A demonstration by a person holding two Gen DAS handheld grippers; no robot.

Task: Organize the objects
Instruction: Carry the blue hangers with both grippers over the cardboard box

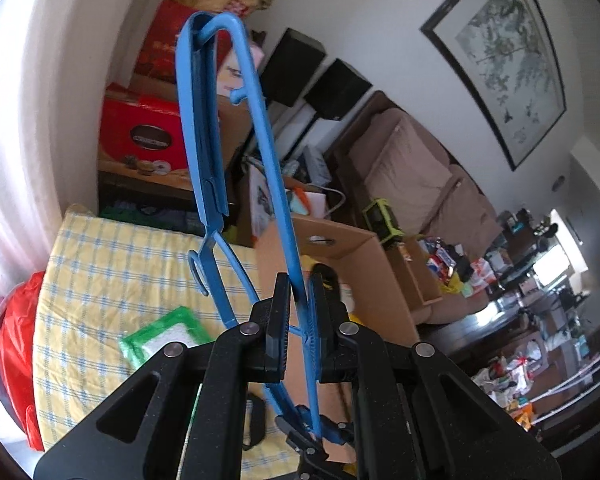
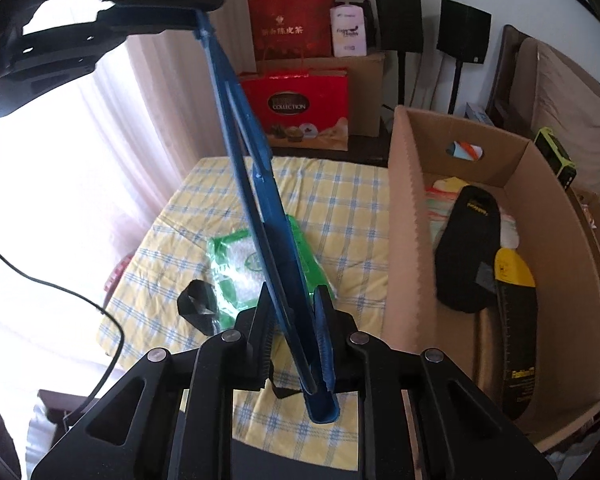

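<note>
A blue plastic clothes hanger (image 1: 260, 128) is held in the air by both grippers above the yellow checked tablecloth (image 1: 112, 264). My left gripper (image 1: 300, 300) is shut on one arm of the hanger. My right gripper (image 2: 292, 312) is shut on the other end of the hanger (image 2: 256, 184); the left gripper's body shows at the top left of the right wrist view (image 2: 100, 12), holding the hanger's far end. A green-edged clear packet (image 2: 256, 264) lies on the cloth under the hanger. An open cardboard box (image 2: 404, 216) stands to the right, holding black-and-yellow insoles (image 2: 472, 240).
A black strap (image 2: 198, 304) lies on the cloth next to the packet. Red gift bags (image 2: 296, 108) and boxes stand behind the table, speakers (image 2: 400, 20) beyond. A sofa (image 1: 412, 168) is at the right. A curtain (image 2: 60, 184) hangs at the left.
</note>
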